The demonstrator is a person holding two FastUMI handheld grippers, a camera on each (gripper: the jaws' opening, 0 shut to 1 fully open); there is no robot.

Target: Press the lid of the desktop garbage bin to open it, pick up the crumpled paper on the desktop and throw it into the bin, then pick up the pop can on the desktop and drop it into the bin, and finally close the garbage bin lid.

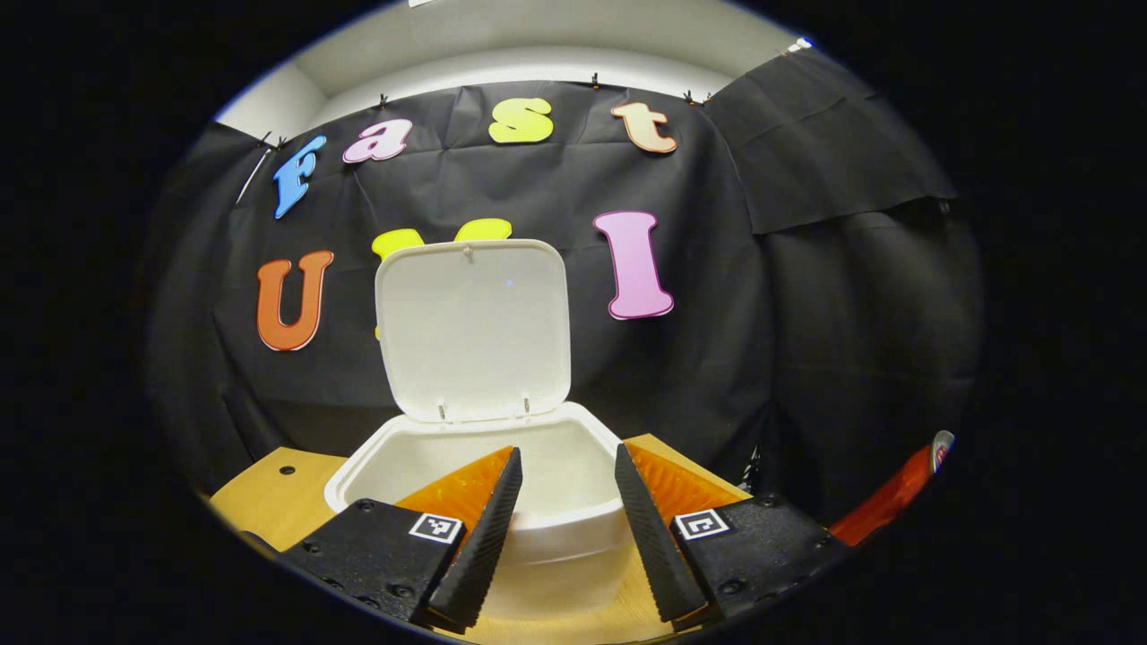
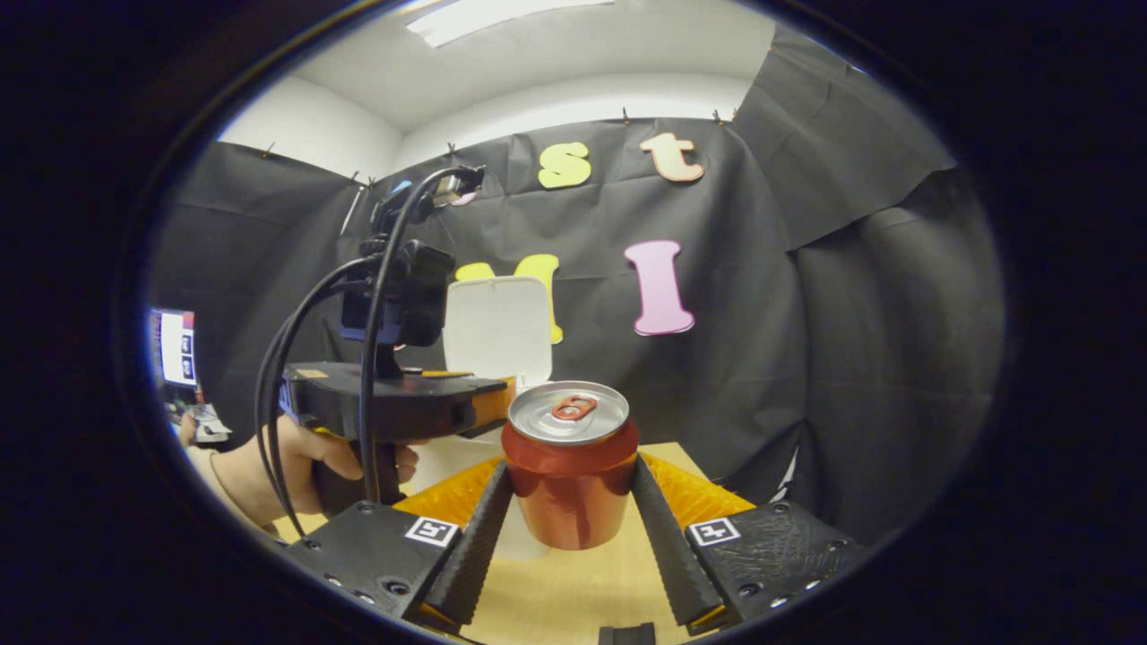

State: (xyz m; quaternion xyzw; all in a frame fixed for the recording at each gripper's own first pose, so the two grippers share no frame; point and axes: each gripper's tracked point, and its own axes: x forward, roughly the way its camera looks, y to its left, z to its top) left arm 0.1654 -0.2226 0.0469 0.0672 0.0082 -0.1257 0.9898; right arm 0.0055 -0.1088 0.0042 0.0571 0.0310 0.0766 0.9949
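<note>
Jaws: right gripper [image 2: 570, 502] clamps one can [image 2: 570, 475] upright, near side of one bin [image 1: 547, 502]; left gripper [image 1: 564, 524] spread wide, empty, over bin's near rim. Lid [image 1: 472, 329] up.

No words, brand names or numbers legible on any object. Signs seen: one square black-and-white coded marker [image 1: 435, 527] on the left finger base of the left gripper [image 1: 567, 448], a second marker [image 1: 701, 523] on its right finger base. Same pair on the right gripper [image 2: 570, 462]: left-base marker [image 2: 431, 531], right-base marker [image 2: 714, 531]. Patterns are blocky, not letters. Pop can [image 2: 570, 484]: any print on its side cannot be made out. Small pale sticker [image 2: 312, 373] on the left gripper's body, seen in the right gripper view, too small to read.
</note>
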